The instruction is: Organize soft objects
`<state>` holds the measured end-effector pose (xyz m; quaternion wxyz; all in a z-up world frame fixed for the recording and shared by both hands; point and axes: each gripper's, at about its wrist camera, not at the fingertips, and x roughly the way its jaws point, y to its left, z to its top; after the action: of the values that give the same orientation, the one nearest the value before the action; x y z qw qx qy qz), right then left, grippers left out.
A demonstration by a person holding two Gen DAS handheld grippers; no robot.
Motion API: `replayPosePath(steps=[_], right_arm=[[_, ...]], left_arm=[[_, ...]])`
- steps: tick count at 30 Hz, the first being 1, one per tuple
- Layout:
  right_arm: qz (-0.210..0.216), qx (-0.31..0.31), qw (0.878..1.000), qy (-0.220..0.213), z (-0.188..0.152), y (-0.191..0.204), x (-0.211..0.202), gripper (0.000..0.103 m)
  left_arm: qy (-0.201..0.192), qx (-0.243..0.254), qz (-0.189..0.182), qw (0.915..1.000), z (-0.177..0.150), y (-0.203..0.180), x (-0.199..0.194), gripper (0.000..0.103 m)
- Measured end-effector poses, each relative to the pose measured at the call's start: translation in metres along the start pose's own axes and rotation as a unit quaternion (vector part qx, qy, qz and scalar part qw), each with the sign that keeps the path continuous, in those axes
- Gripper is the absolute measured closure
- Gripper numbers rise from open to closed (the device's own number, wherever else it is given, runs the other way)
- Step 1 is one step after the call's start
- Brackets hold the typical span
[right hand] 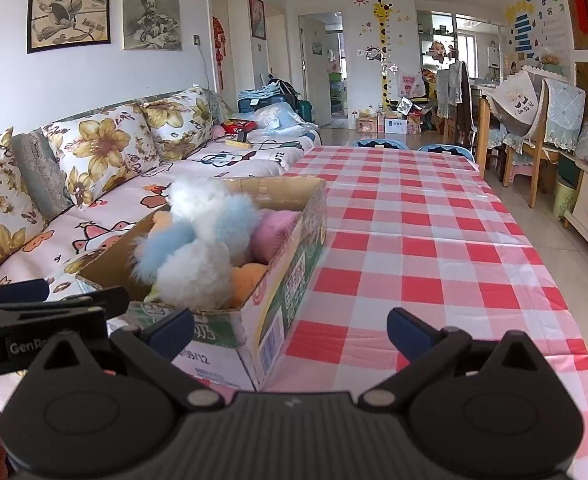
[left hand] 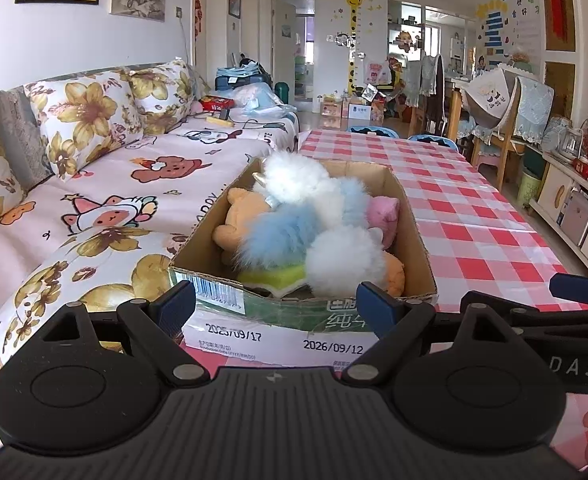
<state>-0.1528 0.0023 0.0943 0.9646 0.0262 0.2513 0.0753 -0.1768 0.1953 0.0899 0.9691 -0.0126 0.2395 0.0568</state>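
The cardboard box (left hand: 410,216) sits at the near left corner of the bench (left hand: 474,216), beside the sofa (left hand: 113,184). The plush toys (left hand: 294,224) are piled inside it (white and blue fluff on top, orange and pink below). The left claw (left hand: 275,304) hangs released before the box's near wall, grasping nothing. The right claw (right hand: 289,330) is likewise spread wide and empty, at the box's right corner.

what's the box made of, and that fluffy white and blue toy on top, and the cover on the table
Box: corrugated cardboard, matte brown inside, printed outside; fluted cut edges show. White and blue toy: long-pile plush, probably synthetic fur. Table cover: likely thin plastic or vinyl, slightly shiny with fold creases.
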Motion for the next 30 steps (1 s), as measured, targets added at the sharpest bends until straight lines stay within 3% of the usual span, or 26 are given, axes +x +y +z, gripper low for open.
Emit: replayPosePath(steps=[30], right_arm=[[0.003,-0.004,1.000,-0.006,-0.0006,0.0049,0.0065,0.001]], left_arm=[[-0.003,0.000,0.014,0.9999,-0.0014,0.0007,-0.0009,0.000]])
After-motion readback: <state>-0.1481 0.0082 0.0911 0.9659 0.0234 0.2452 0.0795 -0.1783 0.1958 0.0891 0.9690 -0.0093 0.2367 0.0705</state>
